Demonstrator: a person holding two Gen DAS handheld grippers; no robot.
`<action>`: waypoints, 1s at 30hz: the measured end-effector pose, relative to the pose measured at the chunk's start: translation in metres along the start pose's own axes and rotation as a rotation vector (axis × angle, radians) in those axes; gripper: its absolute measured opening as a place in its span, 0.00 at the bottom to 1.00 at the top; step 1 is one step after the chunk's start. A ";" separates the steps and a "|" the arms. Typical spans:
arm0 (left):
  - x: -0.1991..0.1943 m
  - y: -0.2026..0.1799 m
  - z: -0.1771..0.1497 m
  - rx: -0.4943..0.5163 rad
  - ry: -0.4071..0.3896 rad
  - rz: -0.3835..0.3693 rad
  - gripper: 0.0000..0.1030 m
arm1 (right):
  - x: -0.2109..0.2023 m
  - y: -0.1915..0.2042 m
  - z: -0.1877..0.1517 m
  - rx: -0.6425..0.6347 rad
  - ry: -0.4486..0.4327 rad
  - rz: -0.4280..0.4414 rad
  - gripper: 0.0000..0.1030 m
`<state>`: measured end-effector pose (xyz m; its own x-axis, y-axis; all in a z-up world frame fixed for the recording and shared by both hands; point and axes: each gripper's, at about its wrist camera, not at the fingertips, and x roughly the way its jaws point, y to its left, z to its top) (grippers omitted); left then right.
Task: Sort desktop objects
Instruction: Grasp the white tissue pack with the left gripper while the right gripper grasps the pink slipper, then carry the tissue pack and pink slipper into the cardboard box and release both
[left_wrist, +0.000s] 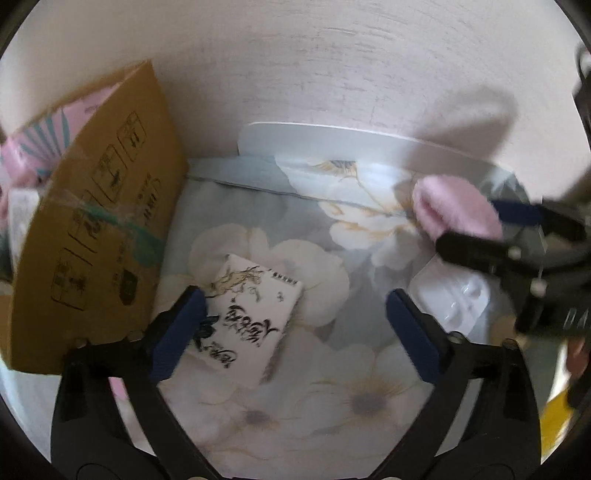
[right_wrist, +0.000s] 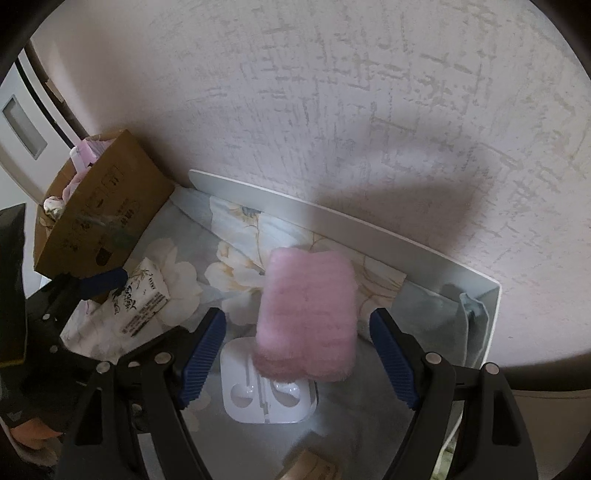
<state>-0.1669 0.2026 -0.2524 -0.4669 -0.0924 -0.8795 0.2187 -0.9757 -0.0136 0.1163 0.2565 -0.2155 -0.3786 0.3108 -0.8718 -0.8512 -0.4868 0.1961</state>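
A: Hovering wide open, left claw (left_wrist: 295, 328) straddles the tissue pack (left_wrist: 251, 321) beside the cardboard box (left_wrist: 99, 221), gripping nothing?

B: Yes. Right claw (right_wrist: 299, 354) gapes over the pink towel (right_wrist: 306, 317) near the table's back rim (right_wrist: 332, 218), empty too.

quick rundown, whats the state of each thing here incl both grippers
left hand-held gripper: open, empty, over the tissue pack
right hand-held gripper: open, around the pink cloth, not pressing it
tissue pack: lying flat on the floral cloth
pink cloth: folded, overlapping the white tray
white tray: empty, partly covered
cardboard box: open, things inside
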 end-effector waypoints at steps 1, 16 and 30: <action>0.001 -0.001 -0.001 0.020 -0.003 0.011 0.90 | 0.001 0.000 0.000 0.000 -0.003 0.001 0.75; 0.010 0.027 0.009 -0.074 0.009 0.010 0.55 | 0.009 0.006 -0.003 -0.045 0.003 -0.025 0.43; -0.011 0.066 0.010 -0.123 0.000 -0.148 0.23 | 0.006 0.014 0.004 -0.002 -0.038 -0.073 0.40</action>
<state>-0.1559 0.1371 -0.2391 -0.5014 0.0506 -0.8637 0.2504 -0.9471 -0.2008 0.1006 0.2541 -0.2158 -0.3287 0.3760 -0.8663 -0.8765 -0.4632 0.1315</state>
